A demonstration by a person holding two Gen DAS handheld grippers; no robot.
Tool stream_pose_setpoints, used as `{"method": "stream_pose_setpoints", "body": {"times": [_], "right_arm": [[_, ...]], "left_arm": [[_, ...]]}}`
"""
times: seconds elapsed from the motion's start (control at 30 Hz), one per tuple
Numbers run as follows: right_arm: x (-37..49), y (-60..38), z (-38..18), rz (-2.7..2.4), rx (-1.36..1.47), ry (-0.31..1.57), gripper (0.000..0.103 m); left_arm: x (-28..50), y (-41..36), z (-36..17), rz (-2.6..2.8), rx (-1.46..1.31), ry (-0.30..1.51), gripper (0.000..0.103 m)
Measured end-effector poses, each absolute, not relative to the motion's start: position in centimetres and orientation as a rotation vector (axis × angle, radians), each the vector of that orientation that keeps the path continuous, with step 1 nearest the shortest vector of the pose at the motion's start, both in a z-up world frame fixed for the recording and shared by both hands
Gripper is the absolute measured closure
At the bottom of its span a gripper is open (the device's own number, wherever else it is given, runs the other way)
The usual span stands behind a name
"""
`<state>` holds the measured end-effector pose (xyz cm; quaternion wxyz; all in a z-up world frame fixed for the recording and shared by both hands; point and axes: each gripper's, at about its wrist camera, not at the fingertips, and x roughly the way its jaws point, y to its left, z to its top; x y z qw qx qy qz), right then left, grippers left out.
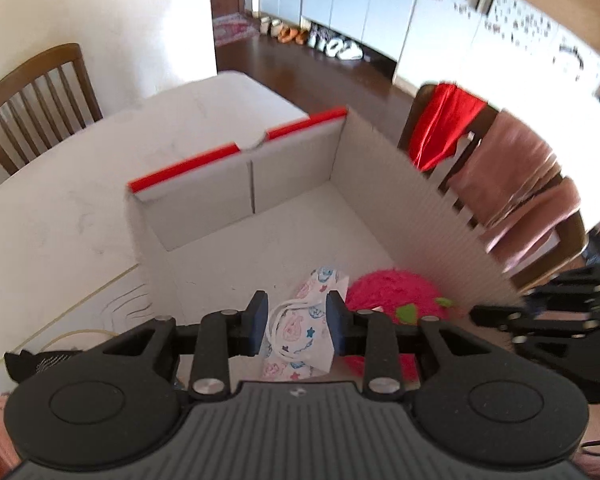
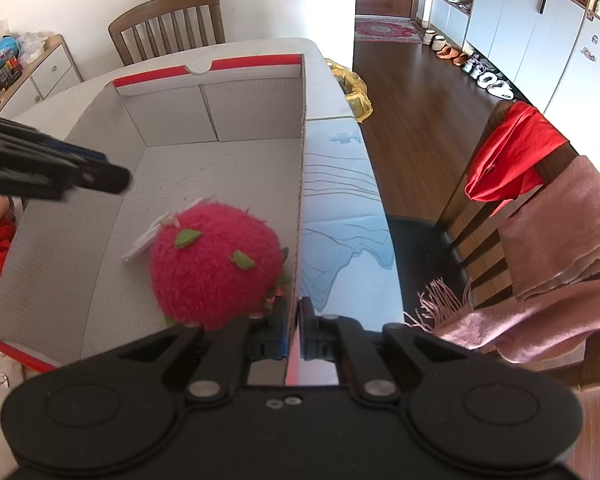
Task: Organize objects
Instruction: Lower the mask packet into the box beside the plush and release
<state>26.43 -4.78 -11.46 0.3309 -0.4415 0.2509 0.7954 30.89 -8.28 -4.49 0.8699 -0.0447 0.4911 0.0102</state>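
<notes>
Left wrist view: the left gripper hangs over the cardboard box, jaws parted narrowly and clear of the printed face mask lying on the box floor beside the pink plush fruit. Right wrist view: the right gripper is pinched onto the box wall; a tug there could tip the box.

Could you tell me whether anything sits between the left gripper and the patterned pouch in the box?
Nothing visible does: the left gripper is open right over the patterned pouch, and the pink plush toy lies beside it.
</notes>
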Motion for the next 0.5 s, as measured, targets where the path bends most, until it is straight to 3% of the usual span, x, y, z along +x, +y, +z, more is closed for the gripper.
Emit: {"method": "stream_pose_setpoints", "body": {"times": [0.1,0.3,0.5], "right_arm": [[26.4,-4.8,-11.5,2.082,-1.158,0.653,0.098],[26.3,-4.8,-11.5,2.089,-1.163,0.65,0.098],[26.4,-4.7,-11.4,2.097,-1.172,0.645,0.098]], "left_arm": [[29.1,-7.3,-2.8,0.034,-0.128,0.998,0.07],[24.5,-5.7,0.2,0.083,-0.18,0.886,0.037],[19.9,-3.2,1.7,0.153,-0.245,0.836,0.03]]}}
